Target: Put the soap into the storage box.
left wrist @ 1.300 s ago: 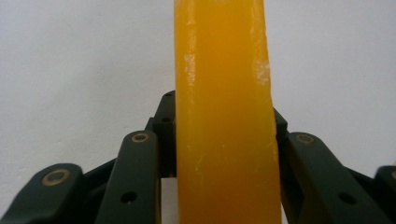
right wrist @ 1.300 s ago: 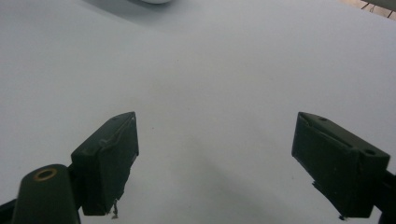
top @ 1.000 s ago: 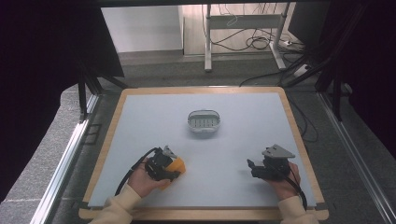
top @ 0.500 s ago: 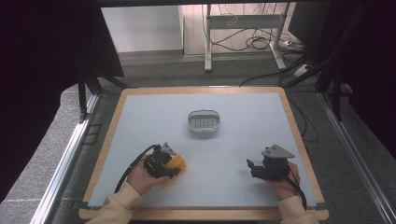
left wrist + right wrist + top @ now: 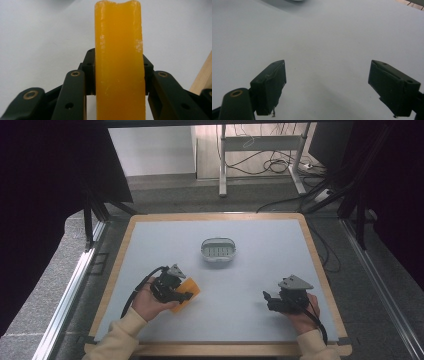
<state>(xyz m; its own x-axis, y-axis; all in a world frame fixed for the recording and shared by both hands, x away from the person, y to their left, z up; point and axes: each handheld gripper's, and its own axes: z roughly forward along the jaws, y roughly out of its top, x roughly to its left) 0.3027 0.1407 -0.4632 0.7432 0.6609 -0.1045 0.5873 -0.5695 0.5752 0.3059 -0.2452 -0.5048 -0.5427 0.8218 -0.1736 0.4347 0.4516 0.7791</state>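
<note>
Left hand-held gripper (image 5: 184,296) clamps orange sponge (image 5: 183,294), near-left on worktop (image 5: 260,270). Right hand-held gripper (image 5: 267,299) wide open, empty. Step: carrying. Next, probably: move sponge far-right, to small basket (image 5: 218,251).

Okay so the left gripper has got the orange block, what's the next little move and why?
Probably carry the orange block toward the small grey basket farther up the table. The left gripper is shut on it, the basket looks empty, and the right gripper is open with nothing between its jaws.

High view overhead facing forward-down, claw views close, sharing the table (image 5: 260,285)
</note>
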